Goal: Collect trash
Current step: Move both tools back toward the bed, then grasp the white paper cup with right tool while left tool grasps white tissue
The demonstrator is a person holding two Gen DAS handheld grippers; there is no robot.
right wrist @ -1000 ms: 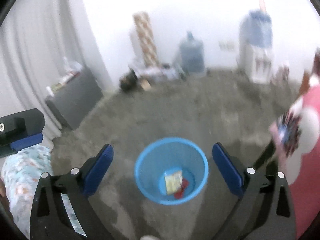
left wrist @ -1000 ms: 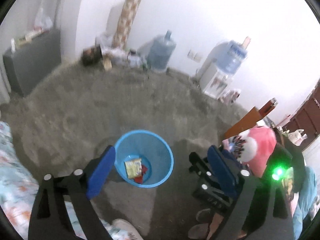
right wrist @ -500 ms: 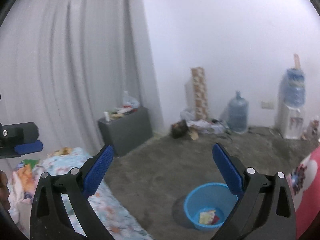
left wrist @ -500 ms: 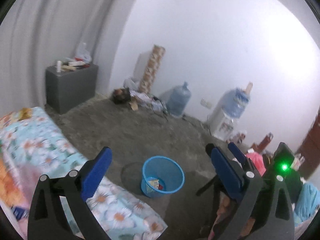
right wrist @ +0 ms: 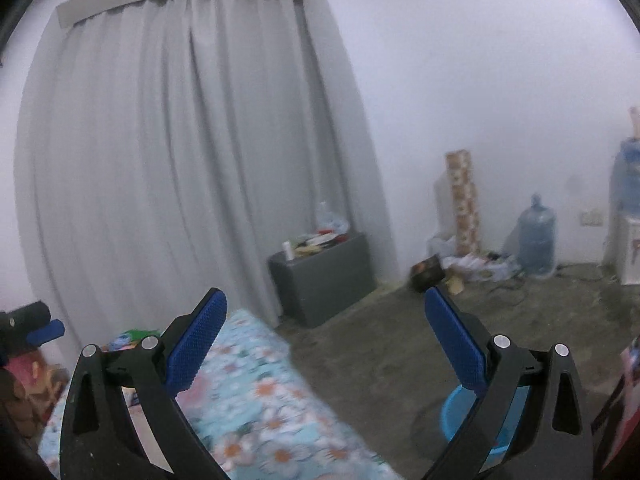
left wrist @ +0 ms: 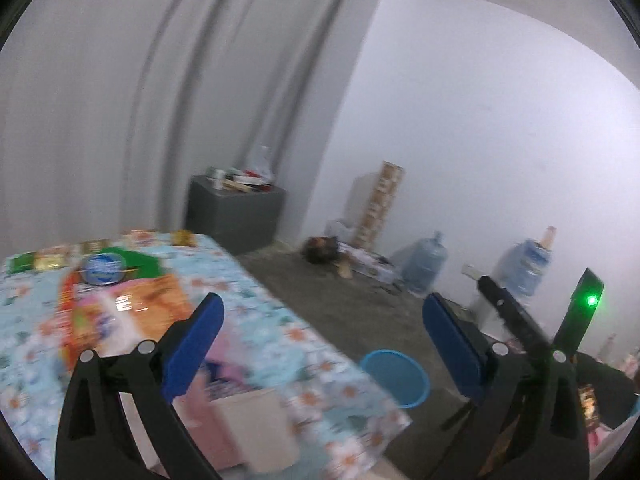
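Note:
My left gripper is open and empty, held above a table with a floral blue cloth. On the cloth lie an orange and pink wrapper, a green packet with a blue oval label and several small packets along the far edge, all blurred. The blue trash bin stands on the floor past the table corner. My right gripper is open and empty, above the same cloth; the bin shows low right, partly behind its right finger.
A grey cabinet with clutter on top stands by the curtain. Water jugs, a patterned roll and floor clutter line the far wall. My right gripper shows in the left wrist view.
Both grippers have swung up and left, away from the blue bin and over the floral table. The bin has slid to the lower right of both views. Both stay open.

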